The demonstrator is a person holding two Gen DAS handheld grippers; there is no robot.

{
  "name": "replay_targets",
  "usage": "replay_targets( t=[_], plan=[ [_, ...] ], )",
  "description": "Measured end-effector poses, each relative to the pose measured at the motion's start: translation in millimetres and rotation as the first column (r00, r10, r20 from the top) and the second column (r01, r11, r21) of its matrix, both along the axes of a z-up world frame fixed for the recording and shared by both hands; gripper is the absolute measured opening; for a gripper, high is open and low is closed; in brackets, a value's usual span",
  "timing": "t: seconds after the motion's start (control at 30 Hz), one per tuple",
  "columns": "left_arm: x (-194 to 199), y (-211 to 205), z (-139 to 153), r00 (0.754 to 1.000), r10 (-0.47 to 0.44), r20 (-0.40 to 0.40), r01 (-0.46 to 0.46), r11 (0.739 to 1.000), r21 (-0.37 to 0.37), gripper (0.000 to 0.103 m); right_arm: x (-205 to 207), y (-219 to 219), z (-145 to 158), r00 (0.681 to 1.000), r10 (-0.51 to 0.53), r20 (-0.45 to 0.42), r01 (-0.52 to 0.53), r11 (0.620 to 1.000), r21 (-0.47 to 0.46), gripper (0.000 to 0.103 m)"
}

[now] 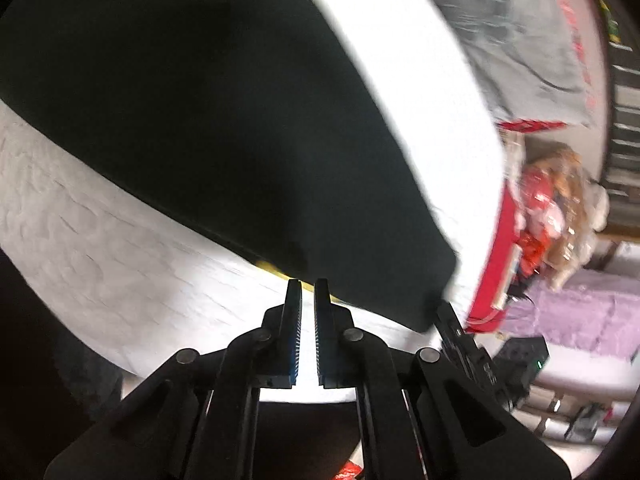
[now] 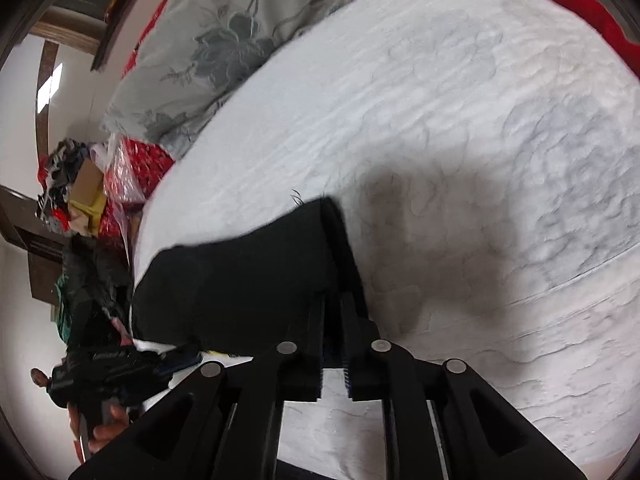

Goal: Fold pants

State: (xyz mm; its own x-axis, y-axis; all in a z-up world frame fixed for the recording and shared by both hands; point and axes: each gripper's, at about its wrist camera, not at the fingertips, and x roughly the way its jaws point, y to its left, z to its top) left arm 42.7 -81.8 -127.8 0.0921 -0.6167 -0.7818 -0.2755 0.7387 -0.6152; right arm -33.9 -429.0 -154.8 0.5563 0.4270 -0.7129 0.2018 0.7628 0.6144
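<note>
Pants [image 1: 208,128]: black, lifted off the white bed [image 1: 100,248] along one edge and spanning between the two tongs; the far part appears to lie on the bed.
Long axis: runs from the left tongs [image 1: 307,284] across to the right tongs [image 2: 333,300], roughly along the near side of the bed.
Left tongs: fingers nearly together with a thin gap; tips sit at the lower hem, beside a yellow tag [image 1: 276,268]. Whether cloth is pinched I cannot tell.
Right tongs: pressed onto a thick folded corner of the pants.
Nearer hand: both are at the cloth; the right one's hold is plainer.
Coming move, judged: carry the held edge over the bed to lay it on the far part.
Hidden: waistband, leg ends and the far edge are cut off; motion blur softens both views.
Beyond the bed: grey floral quilt [image 2: 224,40], red clutter [image 1: 536,200].
</note>
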Motion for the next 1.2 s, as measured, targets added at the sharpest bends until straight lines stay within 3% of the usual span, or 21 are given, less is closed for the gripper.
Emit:
replay_targets(
  t=[0.1, 0.17, 0.27, 0.47, 0.77, 1.0, 1.2],
  plan=[
    [-4, -30, 12, 0.997, -0.066, 0.047, 0.068, 0.997, -0.047, 0.021, -3, -16, 9, 0.999, -0.043, 0.021, 0.042, 0.999, 0.020, 0.033],
    [-5, -47, 12, 0.994, -0.096, 0.058, 0.099, 0.994, -0.055, 0.030, -4, -25, 11, 0.997, -0.069, 0.019, 0.068, 0.997, 0.032, 0.036],
    [-7, -68, 6, 0.991, -0.122, 0.049, 0.126, 0.989, -0.074, 0.030, -3, -28, 10, 0.997, -0.075, 0.005, 0.074, 0.996, 0.043, 0.038],
    [-21, -90, -8, 0.997, -0.080, -0.006, 0.079, 0.986, -0.145, 0.030, 4, -33, 0, 0.997, -0.070, -0.021, 0.072, 0.992, 0.101, 0.044],
    [-39, -115, -31, 0.987, 0.054, -0.151, -0.089, 0.969, -0.232, 0.030, 29, -41, -16, 0.998, -0.016, -0.062, 0.029, 0.977, 0.213, 0.047],
    [-31, -120, -40, 0.978, 0.135, -0.162, -0.170, 0.959, -0.227, 0.030, 44, -53, -30, 0.997, 0.016, -0.071, 0.008, 0.947, 0.320, 0.049],
    [-26, -129, -40, 0.980, 0.155, -0.126, -0.178, 0.962, -0.208, 0.030, 61, -54, -38, 0.996, 0.052, -0.069, -0.022, 0.925, 0.380, 0.051]
  ],
)
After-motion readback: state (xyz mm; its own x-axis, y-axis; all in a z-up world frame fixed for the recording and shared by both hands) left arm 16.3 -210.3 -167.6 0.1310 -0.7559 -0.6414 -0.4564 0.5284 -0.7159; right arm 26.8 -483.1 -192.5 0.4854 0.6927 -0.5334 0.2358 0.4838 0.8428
